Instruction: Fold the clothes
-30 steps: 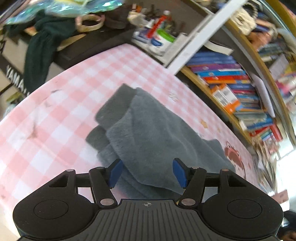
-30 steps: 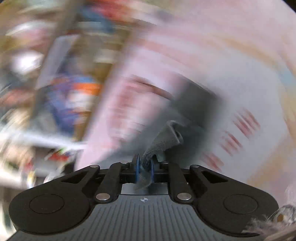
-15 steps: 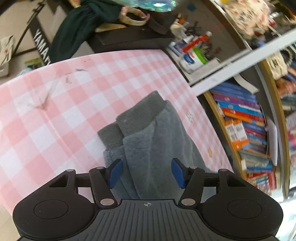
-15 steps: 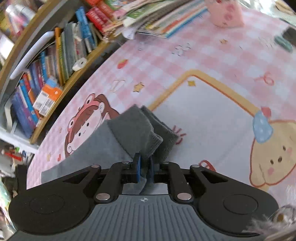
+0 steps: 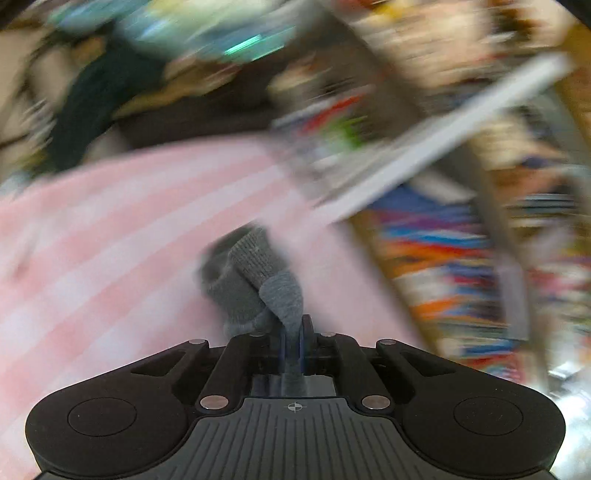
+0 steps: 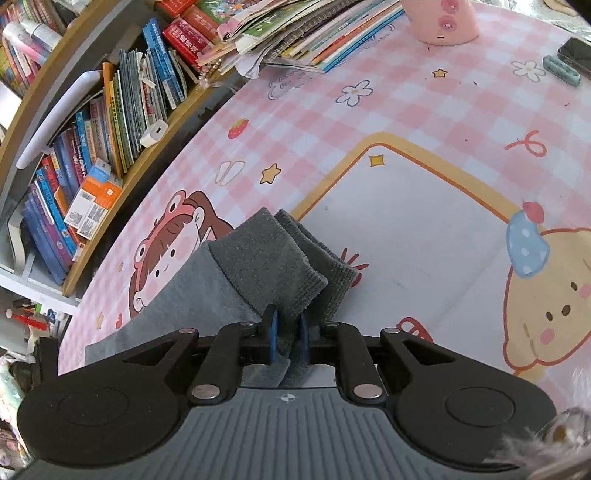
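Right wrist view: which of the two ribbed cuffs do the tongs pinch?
The upper cuff, lying across the other; the lower cuff peeks out to its right, beside the right tongs.

You have one grey garment [image 6: 207,280] on the one pink checked mat [image 6: 424,110], with two ribbed cuffs [image 6: 273,258] stacked at centre frame. You count two grippers, the left gripper [image 5: 291,338] and the right gripper [image 6: 287,334], one per view, low in the frame. At the top of the right wrist view you get one pink cup [image 6: 441,20] and one pile of magazines [image 6: 303,33]; books at upper left are too many to count.
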